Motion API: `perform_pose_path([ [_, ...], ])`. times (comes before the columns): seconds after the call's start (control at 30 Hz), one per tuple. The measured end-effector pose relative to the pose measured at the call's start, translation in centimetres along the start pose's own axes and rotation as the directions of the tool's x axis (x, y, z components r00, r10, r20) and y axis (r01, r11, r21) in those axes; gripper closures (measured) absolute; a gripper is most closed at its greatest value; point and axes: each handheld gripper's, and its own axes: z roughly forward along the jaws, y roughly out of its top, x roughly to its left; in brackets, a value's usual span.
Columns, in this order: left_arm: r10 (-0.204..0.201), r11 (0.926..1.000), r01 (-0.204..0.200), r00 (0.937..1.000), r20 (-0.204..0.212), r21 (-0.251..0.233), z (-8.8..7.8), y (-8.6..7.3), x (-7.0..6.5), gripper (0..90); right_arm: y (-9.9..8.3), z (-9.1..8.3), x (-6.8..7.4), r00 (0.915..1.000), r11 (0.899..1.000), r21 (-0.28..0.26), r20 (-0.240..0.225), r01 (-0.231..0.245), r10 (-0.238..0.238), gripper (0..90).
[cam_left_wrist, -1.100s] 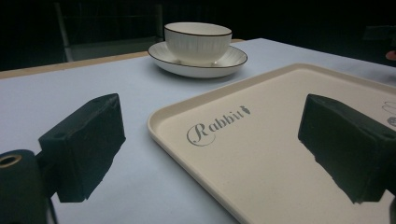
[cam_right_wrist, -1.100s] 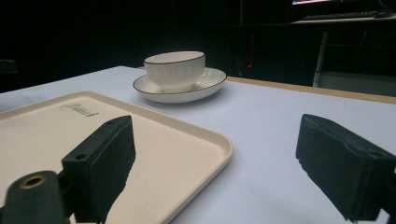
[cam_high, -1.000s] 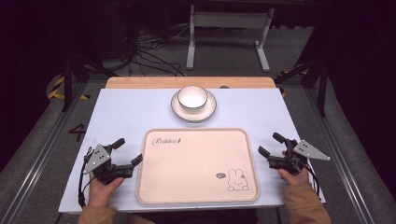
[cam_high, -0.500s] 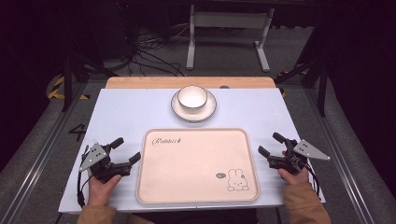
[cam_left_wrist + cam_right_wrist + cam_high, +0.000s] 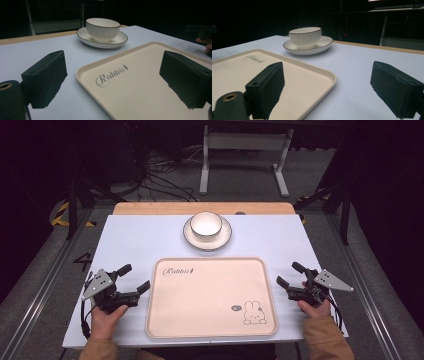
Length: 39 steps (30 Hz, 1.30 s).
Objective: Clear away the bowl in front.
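A cream tray [image 5: 210, 320] with "Rabbit" lettering and a small bunny drawing lies flat at the front middle of the table. Behind it a white ribbed bowl [image 5: 206, 223] sits on a white saucer [image 5: 192, 239]. My left gripper [image 5: 135, 277] hovers open just off the tray's left edge, nothing between its jaws. At the tray's right edge my right gripper [image 5: 288, 274] is open too and holds nothing. The left gripper view looks past the left gripper [image 5: 113, 72] over the tray [image 5: 140, 100] to the bowl [image 5: 103, 28]. The right gripper view looks past the right gripper [image 5: 332, 85] at the tray's corner [image 5: 322, 75] and the bowl [image 5: 305, 36].
The table has a pale blue top [image 5: 140, 240] with a wooden strip [image 5: 150, 208] along its far edge. Beyond it are a metal stand [image 5: 242, 157] and loose cables [image 5: 150, 185] on the dark floor. Bare tabletop lies on both sides of the saucer.
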Motion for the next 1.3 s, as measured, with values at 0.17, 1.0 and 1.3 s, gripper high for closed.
perform_pose_path([
  [0.17,0.004,1.0,-0.004,0.9998,0.017,-0.002,0.0,1.6,-0.4,8.3,0.0,0.0,0.0,1.0,1.0,0.001,-0.001,0.0,0.0,12.6],
  [1.0,0.073,0.9958,-0.077,0.9948,0.071,0.049,2.3,5.0,-1.3,3.9,0.0,0.0,0.0,1.0,1.0,0.001,-0.001,0.0,0.0,12.1],
  [1.3,0.064,0.9968,-0.07,0.9889,0.134,0.038,4.9,6.8,-0.6,7.4,0.0,0.0,-0.1,1.0,1.0,0.007,-0.001,-0.006,0.006,11.5],
])
